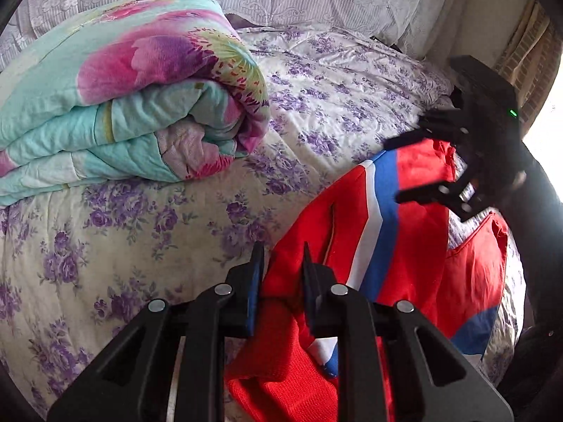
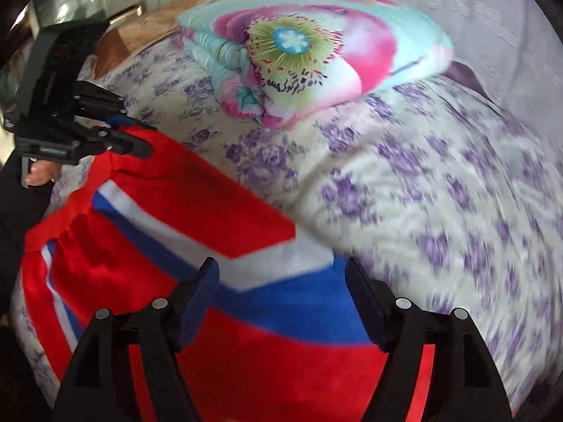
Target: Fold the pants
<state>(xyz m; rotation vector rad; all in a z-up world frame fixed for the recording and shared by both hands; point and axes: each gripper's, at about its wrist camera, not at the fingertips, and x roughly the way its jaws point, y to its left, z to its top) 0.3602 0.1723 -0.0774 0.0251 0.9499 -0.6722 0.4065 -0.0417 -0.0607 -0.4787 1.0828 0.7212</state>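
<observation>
Your red pants (image 1: 415, 246) with the blue and white stripe lie on the floral bedspread (image 1: 140, 246), at its near edge. Your left gripper (image 1: 283, 263) pinches a fold of the red fabric between its narrowed fingers. Your right gripper (image 2: 281, 281) hangs spread wide above the striped part, gripping nothing. A folded turquoise and pink quilt (image 2: 316, 45) sits farther back, well apart from the pants.
</observation>
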